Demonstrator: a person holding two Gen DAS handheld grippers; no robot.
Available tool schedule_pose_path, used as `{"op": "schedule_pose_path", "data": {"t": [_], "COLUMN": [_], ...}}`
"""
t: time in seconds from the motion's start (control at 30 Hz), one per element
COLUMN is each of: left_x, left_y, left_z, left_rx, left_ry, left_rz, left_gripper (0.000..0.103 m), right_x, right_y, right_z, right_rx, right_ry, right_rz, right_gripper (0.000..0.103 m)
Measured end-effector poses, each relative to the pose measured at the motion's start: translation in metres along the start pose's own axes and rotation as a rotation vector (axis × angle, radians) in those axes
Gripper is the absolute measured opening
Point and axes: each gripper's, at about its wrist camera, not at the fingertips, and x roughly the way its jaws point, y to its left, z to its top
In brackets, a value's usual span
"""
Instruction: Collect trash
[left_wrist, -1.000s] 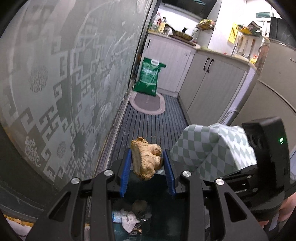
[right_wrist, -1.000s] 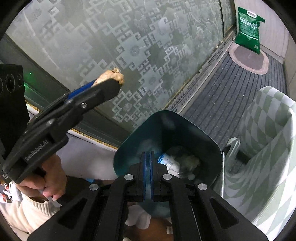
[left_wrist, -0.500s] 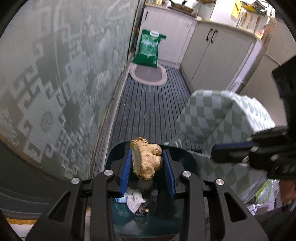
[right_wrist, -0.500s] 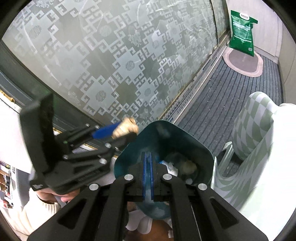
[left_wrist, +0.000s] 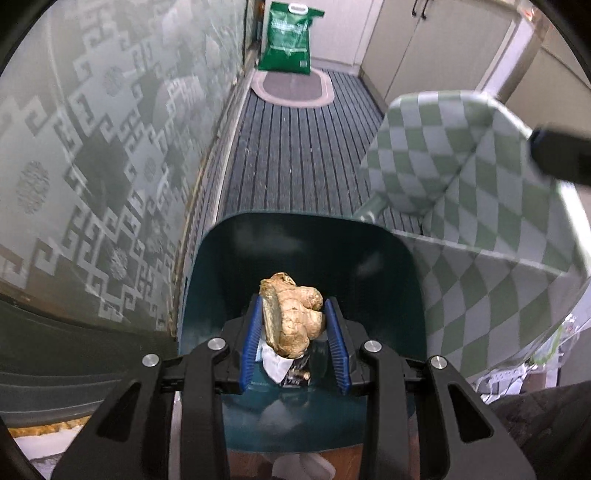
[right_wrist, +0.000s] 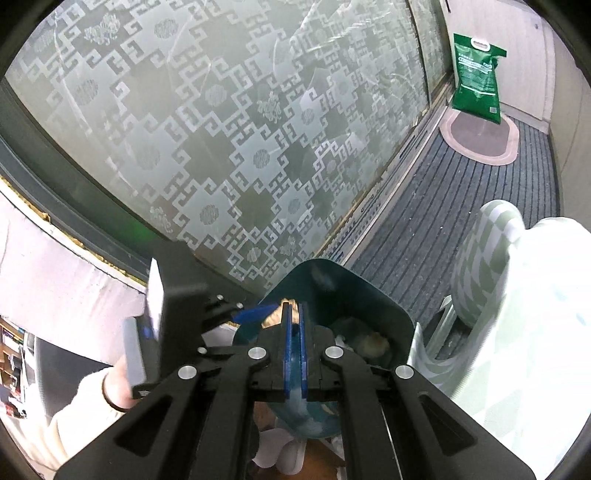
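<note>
We hold the ginger (left_wrist: 293, 317) pinched in our left tongs (left_wrist: 293, 341) over the bin (left_wrist: 295, 240); right tongs (right_wrist: 293, 354) seemingly clamp its rim. Scraps already inside; dropping remains.

Our left gripper (left_wrist: 293, 325) has black arms that branch like a fork. Its two fingers (left_wrist: 252, 341) wear bright blue pads with little ridges. Round silver screws shine on the black arms. Our right gripper (right_wrist: 294, 325) looks the same, black with silver screws and flat blue pads. Our left hand (right_wrist: 117, 384) comes out of a soft cream sleeve (right_wrist: 70, 424), with a thin dark band at the wrist.
</note>
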Motion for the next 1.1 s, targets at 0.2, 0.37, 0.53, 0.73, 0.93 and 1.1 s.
{"op": "schedule_pose_path", "data": {"t": [0.2, 0.37, 0.53, 0.73, 0.93, 1.1], "left_x": [0.019, 0.032, 0.043, 0.034, 0.001, -0.030], "left_y": [-0.007, -0.011, -0.013, -0.020, -0.032, -0.045], "left_z": [-0.009, -0.013, -0.016, -0.015, -0.012, -0.011], "left_rx": [0.035, 0.058, 0.080, 0.102, 0.133, 0.130], "left_ry": [0.082, 0.134, 0.171, 0.120, -0.014, -0.151], "left_rz": [0.021, 0.029, 0.056, 0.093, 0.091, 0.069], "left_gripper": [0.037, 0.037, 0.040, 0.036, 0.028, 0.029], "right_x": [-0.011, -0.021, -0.034, -0.052, -0.072, -0.097], "right_y": [-0.004, -0.005, -0.008, -0.008, -0.003, -0.001], "right_z": [-0.001, -0.005, -0.009, -0.015, -0.028, -0.042], "right_rx": [0.005, 0.001, 0.005, 0.002, -0.030, -0.038], "right_ry": [-0.018, -0.029, -0.050, -0.082, -0.113, -0.160], "right_rz": [-0.004, -0.013, -0.027, -0.056, -0.139, -0.211], "right_gripper": [0.003, 0.019, 0.024, 0.025, 0.025, 0.034]}}
